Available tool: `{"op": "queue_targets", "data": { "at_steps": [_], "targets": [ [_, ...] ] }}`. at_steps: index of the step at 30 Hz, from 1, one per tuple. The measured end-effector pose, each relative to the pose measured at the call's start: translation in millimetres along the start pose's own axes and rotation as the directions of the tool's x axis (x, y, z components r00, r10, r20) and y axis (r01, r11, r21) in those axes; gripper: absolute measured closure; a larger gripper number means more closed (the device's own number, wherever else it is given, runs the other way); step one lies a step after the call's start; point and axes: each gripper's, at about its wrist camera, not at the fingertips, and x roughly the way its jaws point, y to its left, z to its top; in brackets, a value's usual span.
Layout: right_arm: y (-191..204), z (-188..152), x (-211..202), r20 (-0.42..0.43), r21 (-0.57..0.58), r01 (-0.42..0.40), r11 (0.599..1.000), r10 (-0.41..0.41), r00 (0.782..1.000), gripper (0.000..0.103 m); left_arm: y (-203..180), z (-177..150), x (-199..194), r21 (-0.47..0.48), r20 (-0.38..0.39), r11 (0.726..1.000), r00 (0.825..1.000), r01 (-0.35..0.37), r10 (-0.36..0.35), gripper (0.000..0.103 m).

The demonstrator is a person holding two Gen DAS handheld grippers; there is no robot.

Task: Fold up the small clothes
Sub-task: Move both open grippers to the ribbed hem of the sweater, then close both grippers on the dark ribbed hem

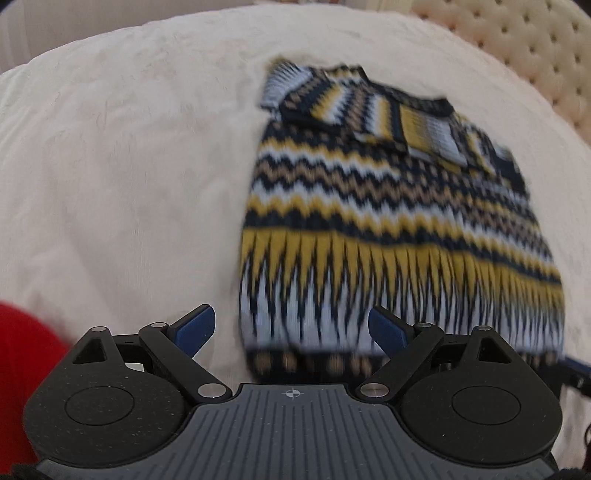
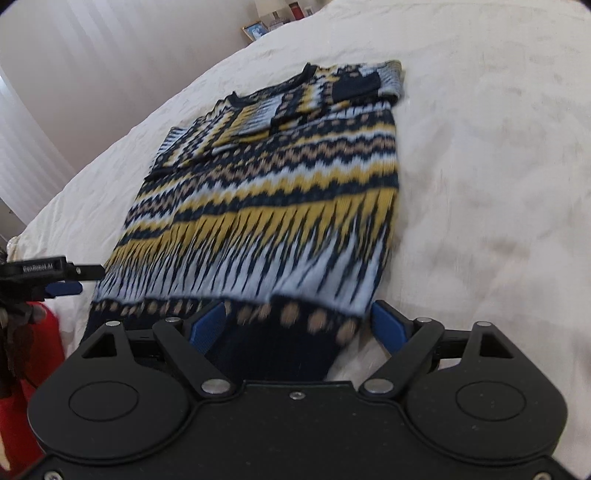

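A knit sweater (image 1: pixel 388 206) with navy, yellow, tan and pale blue zigzag bands lies flat on a cream bedspread (image 1: pixel 129 166), sleeves folded across its chest. It also shows in the right wrist view (image 2: pixel 280 192). My left gripper (image 1: pixel 291 326) is open, its blue pads either side of the hem's left corner, just above the fabric. My right gripper (image 2: pixel 299 323) is open, its blue pads astride the dark hem near the right corner. The left gripper's tip (image 2: pixel 62 277) shows at the left edge of the right wrist view.
A tufted cream headboard (image 1: pixel 524 48) stands at the far right. Red cloth (image 1: pixel 22 369) shows at the lower left of both views. White curtains (image 2: pixel 55 92) and a shelf with picture frames (image 2: pixel 273 22) stand beyond the bed.
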Motion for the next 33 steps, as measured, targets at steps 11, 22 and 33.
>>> {"op": "queue_targets", "data": {
  "at_steps": [11, 22, 33],
  "targets": [
    [0, -22, -4, -0.039, 0.027, -0.05, 0.998, 0.051, 0.998, 0.016, -11, -38, -3, 0.147, -0.038, 0.988, 0.998, -0.046, 0.052, 0.019],
    [-8, -23, 5, -0.004, 0.147, -0.131, 0.98, 0.133, 0.991, 0.052, 1, -32, 21, -0.02, -0.106, 0.995, 0.989, 0.098, -0.1, 0.051],
    [7, -3, -25, 0.138, 0.055, -0.147, 0.988, 0.138, 0.981, 0.091, 20, -22, -16, -0.075, 0.062, 0.959, 0.961, 0.272, -0.268, 0.09]
  ]
}}
